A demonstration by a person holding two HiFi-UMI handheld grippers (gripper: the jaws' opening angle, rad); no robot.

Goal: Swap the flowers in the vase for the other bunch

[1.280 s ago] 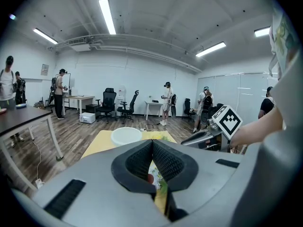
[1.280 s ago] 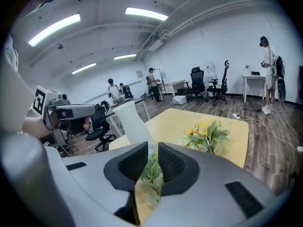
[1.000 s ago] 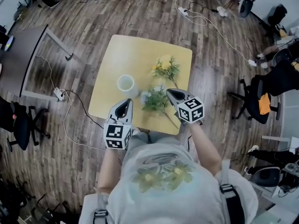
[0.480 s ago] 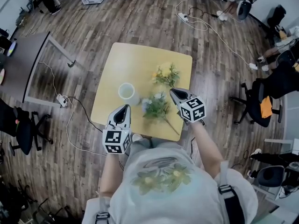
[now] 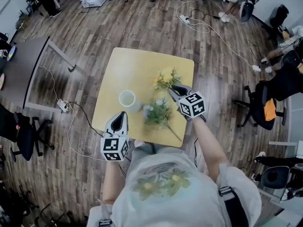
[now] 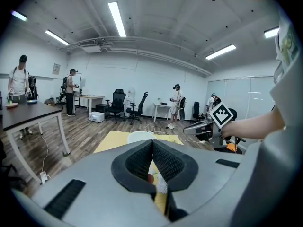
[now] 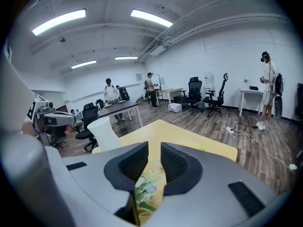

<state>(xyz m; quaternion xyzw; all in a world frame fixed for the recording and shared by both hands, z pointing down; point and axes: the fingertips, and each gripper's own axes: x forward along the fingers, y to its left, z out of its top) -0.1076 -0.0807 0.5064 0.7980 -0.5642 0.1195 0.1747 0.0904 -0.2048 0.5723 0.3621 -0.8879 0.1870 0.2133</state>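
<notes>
An empty white vase (image 5: 127,100) (image 7: 108,132) (image 6: 140,136) stands on the yellow table (image 5: 128,65). A yellow bunch (image 5: 165,78) lies at the table's right. A white-and-blue bunch (image 5: 157,112) lies nearer me, its stem reaching the front edge. My right gripper (image 5: 173,89) (image 7: 154,148) hovers with its tip just beside the yellow bunch. Its jaws have just been opening and show a narrow gap with nothing between the pads; green leaves (image 7: 144,193) lie below. My left gripper (image 5: 120,116) (image 6: 152,143) hangs over the front edge below the vase, shut and empty.
Wooden floor surrounds the table. A dark table (image 5: 19,65) stands to the left, office chairs (image 5: 265,103) to the right, and cables (image 5: 208,20) run across the floor behind. Several people stand at the room's far side (image 6: 71,91).
My right gripper has moved away from me, from over the white-and-blue bunch to beside the yellow bunch. My left gripper has drifted slightly left along the front edge.
</notes>
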